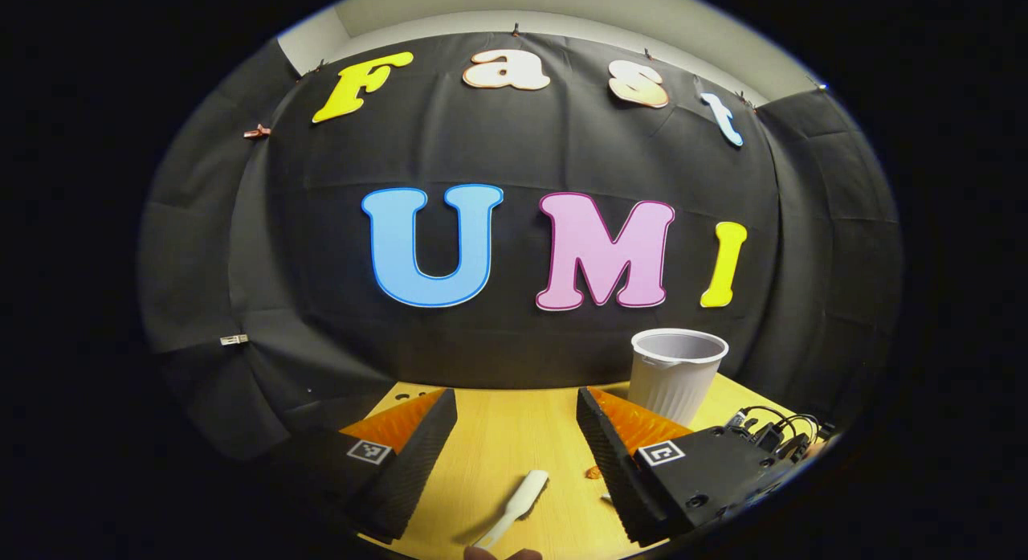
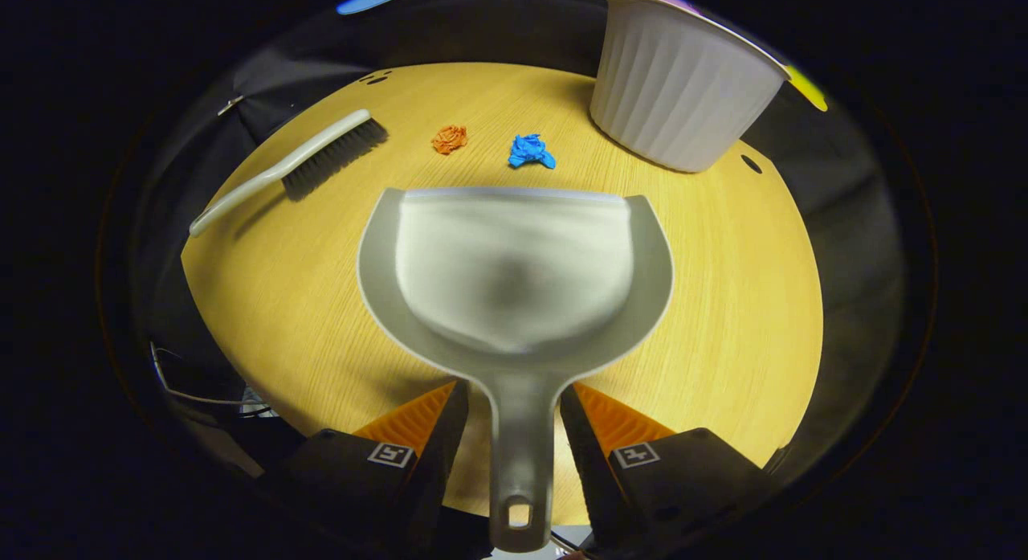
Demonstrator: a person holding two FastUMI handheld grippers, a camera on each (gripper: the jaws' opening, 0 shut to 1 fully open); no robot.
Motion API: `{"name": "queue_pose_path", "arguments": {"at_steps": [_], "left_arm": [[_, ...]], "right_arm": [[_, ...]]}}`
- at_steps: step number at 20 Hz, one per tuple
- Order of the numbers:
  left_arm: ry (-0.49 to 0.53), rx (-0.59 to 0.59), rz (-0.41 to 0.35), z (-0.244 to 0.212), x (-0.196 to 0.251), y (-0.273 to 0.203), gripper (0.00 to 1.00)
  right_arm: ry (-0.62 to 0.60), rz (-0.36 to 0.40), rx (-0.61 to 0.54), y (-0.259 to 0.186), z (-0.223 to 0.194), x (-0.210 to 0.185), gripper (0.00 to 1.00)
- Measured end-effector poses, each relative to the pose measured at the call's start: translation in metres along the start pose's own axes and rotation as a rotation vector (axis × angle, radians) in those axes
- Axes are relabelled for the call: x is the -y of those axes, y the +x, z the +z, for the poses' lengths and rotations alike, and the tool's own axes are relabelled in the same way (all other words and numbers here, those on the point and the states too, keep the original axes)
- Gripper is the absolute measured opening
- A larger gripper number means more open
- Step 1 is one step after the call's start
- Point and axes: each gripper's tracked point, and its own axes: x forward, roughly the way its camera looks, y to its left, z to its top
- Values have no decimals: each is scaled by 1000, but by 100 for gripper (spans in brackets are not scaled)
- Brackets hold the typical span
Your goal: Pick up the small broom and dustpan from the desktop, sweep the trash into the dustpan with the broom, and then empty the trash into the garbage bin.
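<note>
Grey dustpan (image 2: 514, 279) handle betw. right claw (image 2: 514, 431) fingers, contact unclear; left claw (image 1: 516, 447) open above broom (image 1: 514, 508).

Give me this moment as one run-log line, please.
left gripper open above table | right gripper astride dustpan handle | broom lying | scraps unswept

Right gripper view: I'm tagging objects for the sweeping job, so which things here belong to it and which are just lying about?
Belongs to the job:
dustpan
small broom
orange paper scrap
blue paper scrap
white ribbed bin
right gripper, astride the dustpan handle

Just lying about:
cables at the desk edge
</note>
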Motion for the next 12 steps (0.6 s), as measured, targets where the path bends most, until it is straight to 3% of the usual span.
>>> {"name": "queue_pose_path", "arguments": {"at_steps": [6, 7, 8, 9, 12], "left_arm": [[-6, -9, 31, -4, -6, 9, 95], [-3, -11, 36, -6, -8, 11, 95], [-2, -18, 39, -8, -9, 13, 95], [-4, -23, 42, -11, -12, 15, 95], [-26, -62, 39, -26, -17, 23, 95]], "right_arm": [[92, 17, -81, 7, 3, 1, 65], [102, 11, -105, 5, 4, 2, 55], [106, 11, -130, 8, 2, 2, 54], [102, 13, -135, 5, 4, 2, 46], [87, 20, -132, 7, 4, 2, 43]]}}
